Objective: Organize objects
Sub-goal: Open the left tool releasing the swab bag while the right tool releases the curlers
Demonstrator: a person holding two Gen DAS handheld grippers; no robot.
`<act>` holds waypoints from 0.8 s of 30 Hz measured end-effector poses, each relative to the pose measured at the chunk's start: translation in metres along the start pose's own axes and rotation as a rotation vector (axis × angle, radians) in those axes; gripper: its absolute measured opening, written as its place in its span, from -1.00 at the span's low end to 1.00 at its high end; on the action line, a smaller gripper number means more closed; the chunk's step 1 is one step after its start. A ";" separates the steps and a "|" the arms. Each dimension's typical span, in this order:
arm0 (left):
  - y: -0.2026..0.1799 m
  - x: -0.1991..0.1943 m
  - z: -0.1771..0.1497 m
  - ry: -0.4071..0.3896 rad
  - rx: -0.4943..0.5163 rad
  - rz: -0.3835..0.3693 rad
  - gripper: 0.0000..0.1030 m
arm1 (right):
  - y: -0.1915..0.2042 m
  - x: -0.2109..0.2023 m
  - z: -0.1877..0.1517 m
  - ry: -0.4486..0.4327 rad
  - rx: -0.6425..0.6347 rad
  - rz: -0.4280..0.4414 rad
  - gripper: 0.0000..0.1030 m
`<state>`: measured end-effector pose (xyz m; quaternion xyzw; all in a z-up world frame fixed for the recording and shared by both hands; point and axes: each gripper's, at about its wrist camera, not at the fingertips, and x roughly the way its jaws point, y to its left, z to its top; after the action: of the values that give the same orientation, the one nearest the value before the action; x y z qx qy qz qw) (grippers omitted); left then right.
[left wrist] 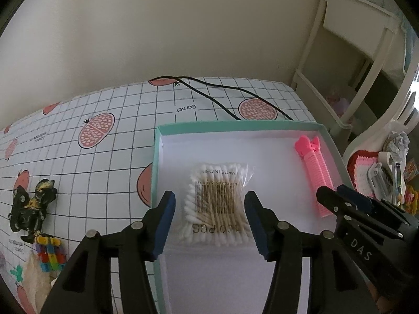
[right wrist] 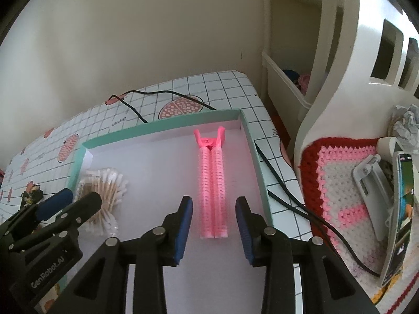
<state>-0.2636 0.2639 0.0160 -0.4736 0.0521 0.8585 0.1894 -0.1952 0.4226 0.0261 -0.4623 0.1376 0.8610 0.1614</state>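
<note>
Left claw (left wrist: 209, 219) wide around cotton swab packet (left wrist: 216, 204), right claw (right wrist: 213, 231) wide around pink hair clip (right wrist: 212, 183), neither gripping

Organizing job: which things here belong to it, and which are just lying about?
Job: teal box; cotton swab pack and pink hair clip inside it; black toy figure and colourful block toy on the table.

Lying about: black cable, crochet mat, phone.

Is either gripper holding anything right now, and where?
Nothing is held. Left gripper is open around the cotton swab packet; right gripper open around the pink hair clip.
</note>
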 end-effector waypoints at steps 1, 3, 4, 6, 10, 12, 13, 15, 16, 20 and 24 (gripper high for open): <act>0.000 -0.002 0.000 0.000 0.001 0.001 0.11 | 0.000 -0.002 0.000 -0.003 0.000 0.001 -0.27; -0.001 -0.005 0.000 -0.001 0.003 0.006 0.24 | 0.000 -0.006 -0.001 -0.006 0.000 0.001 -0.27; -0.002 -0.007 0.000 -0.004 0.004 0.009 0.38 | 0.000 -0.008 -0.001 -0.008 0.000 0.001 -0.27; -0.002 -0.011 -0.001 -0.010 0.002 0.009 0.42 | -0.001 -0.011 -0.002 -0.013 0.002 0.003 -0.27; -0.001 -0.017 0.000 -0.010 -0.004 0.030 0.78 | -0.003 -0.016 -0.006 -0.012 0.005 0.000 -0.26; 0.001 -0.019 -0.001 -0.011 -0.007 0.036 0.79 | -0.004 -0.018 -0.007 -0.010 0.005 -0.002 -0.19; 0.002 -0.020 -0.001 -0.008 -0.009 0.039 0.80 | -0.004 -0.020 -0.008 -0.012 0.006 -0.002 -0.13; 0.004 -0.022 -0.003 -0.006 -0.015 0.046 0.86 | -0.005 -0.022 -0.009 -0.012 0.006 0.002 -0.06; 0.005 -0.023 -0.003 -0.009 -0.020 0.050 0.91 | -0.005 -0.023 -0.009 -0.012 0.005 0.002 0.01; 0.010 -0.027 -0.006 -0.016 -0.034 0.048 1.00 | -0.006 -0.026 -0.011 -0.017 0.008 0.004 0.24; 0.012 -0.030 -0.007 -0.021 -0.037 0.048 1.00 | -0.007 -0.029 -0.014 -0.014 0.013 0.014 0.44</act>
<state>-0.2484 0.2422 0.0366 -0.4668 0.0455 0.8684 0.1607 -0.1665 0.4186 0.0423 -0.4543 0.1452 0.8644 0.1592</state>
